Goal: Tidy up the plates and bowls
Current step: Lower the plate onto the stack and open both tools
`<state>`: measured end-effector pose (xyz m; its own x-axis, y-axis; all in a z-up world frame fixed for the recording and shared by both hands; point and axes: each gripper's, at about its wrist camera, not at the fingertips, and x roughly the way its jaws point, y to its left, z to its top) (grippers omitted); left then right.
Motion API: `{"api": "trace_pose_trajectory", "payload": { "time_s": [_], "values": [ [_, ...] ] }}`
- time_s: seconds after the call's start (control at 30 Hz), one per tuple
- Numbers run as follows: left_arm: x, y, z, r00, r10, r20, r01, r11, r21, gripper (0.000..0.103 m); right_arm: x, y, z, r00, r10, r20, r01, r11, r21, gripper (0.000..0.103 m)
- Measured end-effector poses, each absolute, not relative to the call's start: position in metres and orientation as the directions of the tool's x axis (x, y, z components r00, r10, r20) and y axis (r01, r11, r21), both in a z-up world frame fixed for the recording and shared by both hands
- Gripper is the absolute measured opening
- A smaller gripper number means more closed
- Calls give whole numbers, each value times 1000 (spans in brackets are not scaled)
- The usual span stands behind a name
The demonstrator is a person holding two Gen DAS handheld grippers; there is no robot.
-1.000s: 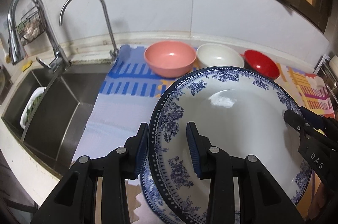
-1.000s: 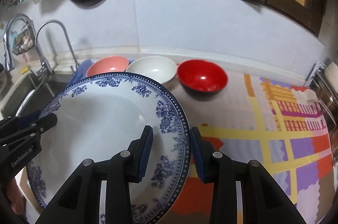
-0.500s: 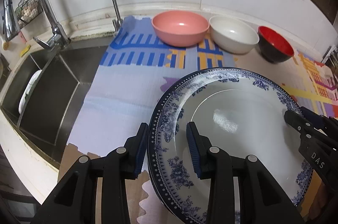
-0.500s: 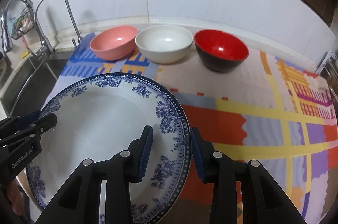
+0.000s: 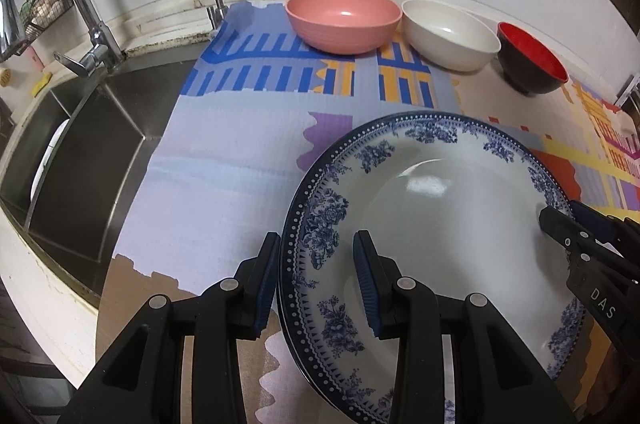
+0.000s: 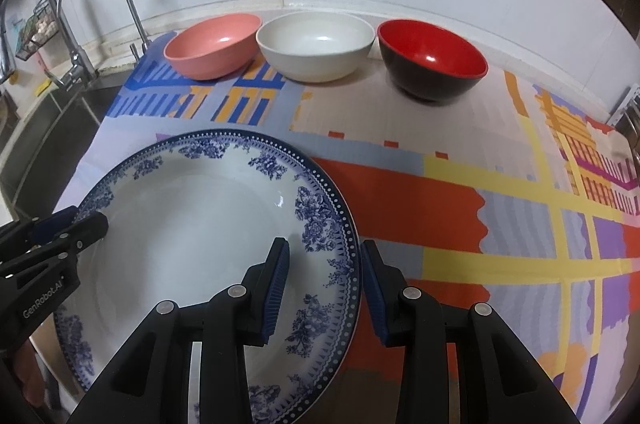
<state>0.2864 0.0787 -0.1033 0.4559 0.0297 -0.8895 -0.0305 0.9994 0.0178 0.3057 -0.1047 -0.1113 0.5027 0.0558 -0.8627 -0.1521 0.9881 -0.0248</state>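
Left wrist view: left gripper (image 5: 316,276) straddles the near-left rim of the blue-patterned plate (image 5: 432,224), one pad outside, one over the inner face; pads don't look pressed in, so can't tell if it's actually clamped. Plate sits low over the patterned mat (image 5: 224,176), w/ a second rim showing just beneath, prob another plate. Risk: glazed rim slipping from a loose pinch, or clacking onto the plate under it if one side drops first. Underside contact is hidden; plate's near edge is cut off by the frame. Right wrist view: right gripper (image 6: 324,280) straddles the opposite rim the same way, grip equally unclear. Pink bowl (image 6: 214,46), white bowl (image 6: 316,44) and red bowl (image 6: 434,64) line the back wall, well apart from the plate. Sink (image 6: 52,112) mostly cut off.
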Motion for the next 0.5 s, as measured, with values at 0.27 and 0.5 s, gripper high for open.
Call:
{"api": "trace_pose_trajectory", "payload": {
  "time_s": [0.27,0.5],
  "values": [
    [286,76,-106,449,42,-892,-22,999,36,38,305,-107,-121,467,63,-882,-157,988,-12,38],
    [287,75,-106,446,32,-894,-14,999,29,43,306,-108,-125,449,74,-890,-165,986,-1,38]
  ]
}}
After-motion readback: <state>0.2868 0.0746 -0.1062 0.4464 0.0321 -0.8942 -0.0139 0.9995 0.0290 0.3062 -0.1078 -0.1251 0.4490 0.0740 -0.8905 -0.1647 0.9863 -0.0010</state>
